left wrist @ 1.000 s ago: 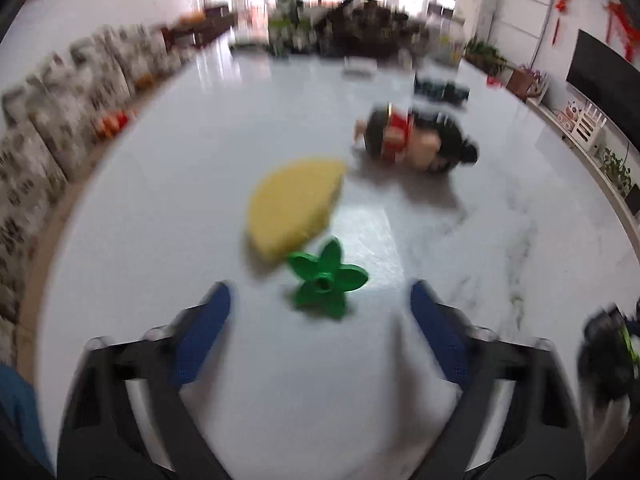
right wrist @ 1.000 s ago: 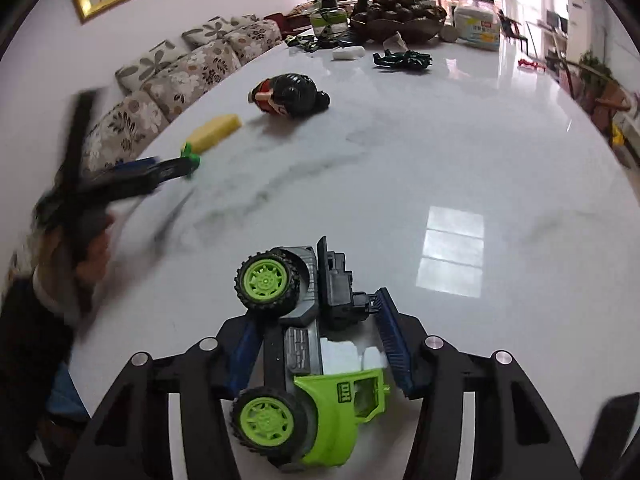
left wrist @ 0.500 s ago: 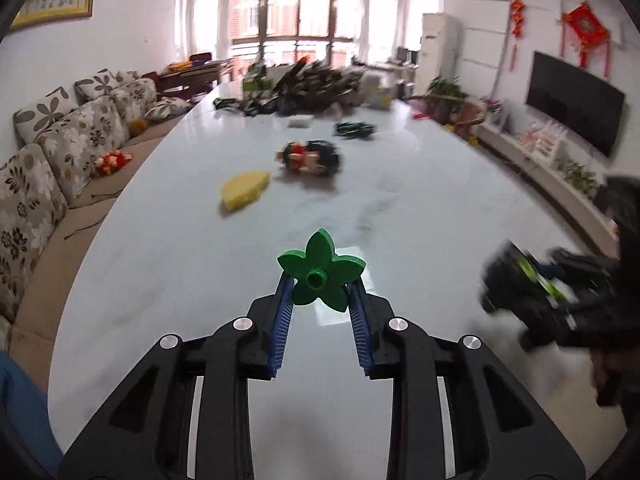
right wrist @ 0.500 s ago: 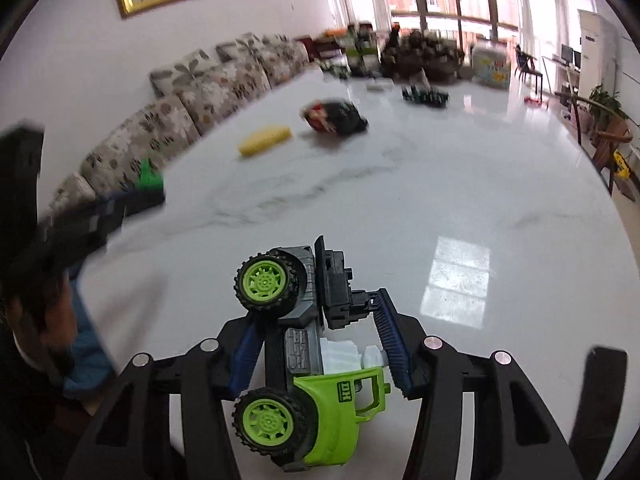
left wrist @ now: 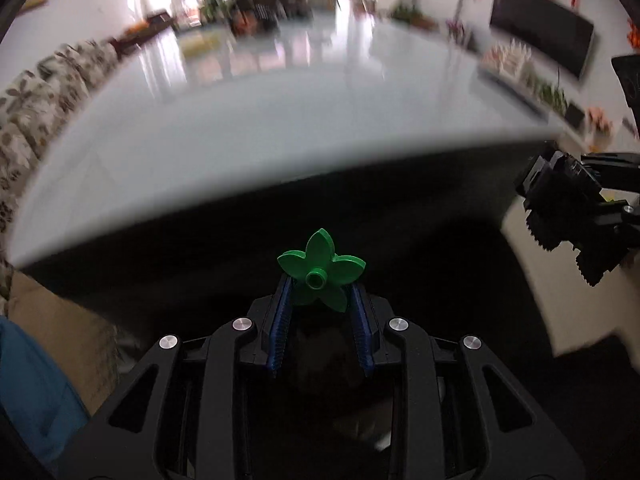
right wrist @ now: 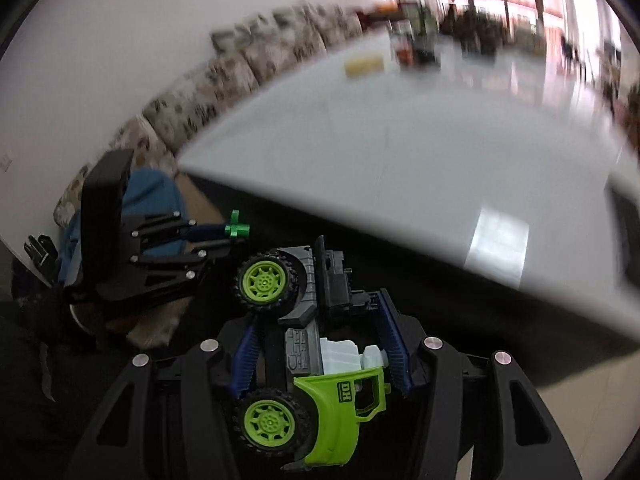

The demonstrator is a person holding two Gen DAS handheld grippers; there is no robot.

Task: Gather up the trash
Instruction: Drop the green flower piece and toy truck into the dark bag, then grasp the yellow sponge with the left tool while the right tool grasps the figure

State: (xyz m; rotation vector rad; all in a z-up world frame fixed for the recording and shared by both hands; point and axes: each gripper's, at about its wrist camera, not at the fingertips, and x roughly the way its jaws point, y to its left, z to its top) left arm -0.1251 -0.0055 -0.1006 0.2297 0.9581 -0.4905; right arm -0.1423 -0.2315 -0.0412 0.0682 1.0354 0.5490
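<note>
- Because both pairs of tongs are loaded, we treat this as a carrying moment: each item is off the white table (left wrist: 248, 128) and hangs over the dark space beyond its near edge.
- Our left gripper (left wrist: 320, 292) is clenched on the green flower piece (left wrist: 321, 276), though its jaws are easing open slightly while the blue pads (left wrist: 282, 320) sit against the lower petals on both sides.
- We judge the flower to be light, stiff moulded plastic, smooth enough to slip; the hold is only across thin petal edges at the very tips, so it could pivot or pop out if the grip slackens more.
- A better hold, in our view, would be deeper between the pads, across the centre near the stud rather than on petal tips.
- Our right gripper (right wrist: 320, 340) is grasping the toy truck (right wrist: 304, 344), pads pressed on either side of its grey middle section.
- One lime wheel sticks out ahead of the tips; the other wheel and the lime cab lie back towards the gripper body, so the truck sits crosswise.
- We reckon the truck is heavier than the flower, hard plastic, rigid, with wheels that roll and offer no purchase; the chassis is the right place to take it.
- From the right wrist view, the left gripper (right wrist: 236, 236) and its flower sit just to the left of the truck's front wheel, close but apart.
</note>
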